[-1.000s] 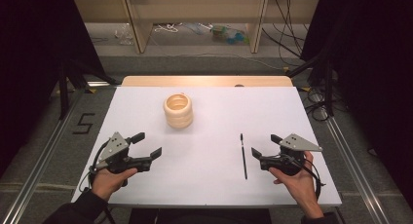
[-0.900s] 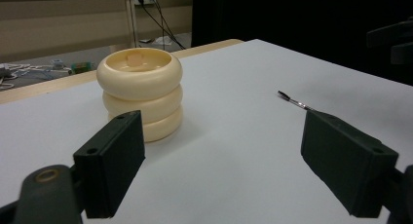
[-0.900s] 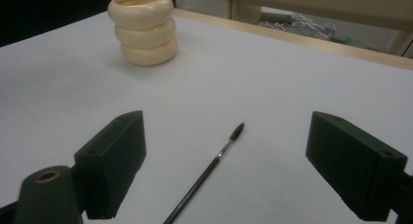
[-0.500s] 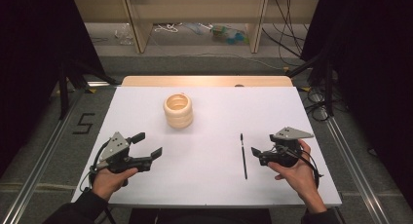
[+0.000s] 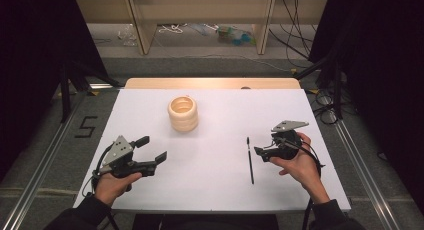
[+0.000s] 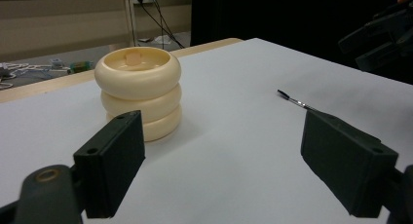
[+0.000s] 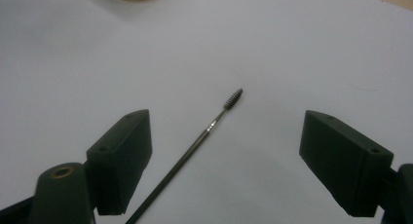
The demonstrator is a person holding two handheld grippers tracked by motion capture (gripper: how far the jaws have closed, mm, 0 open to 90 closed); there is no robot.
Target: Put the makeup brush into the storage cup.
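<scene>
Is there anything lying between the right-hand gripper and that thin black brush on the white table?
Nothing visible. The right gripper has open jaws facing the thin black brush, with bare white table around it; the cream ringed holder stands well off.

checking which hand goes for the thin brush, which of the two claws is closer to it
The right claw: it sits just beside the thin black brush, jaws open toward it. The left claw is much farther off.
</scene>
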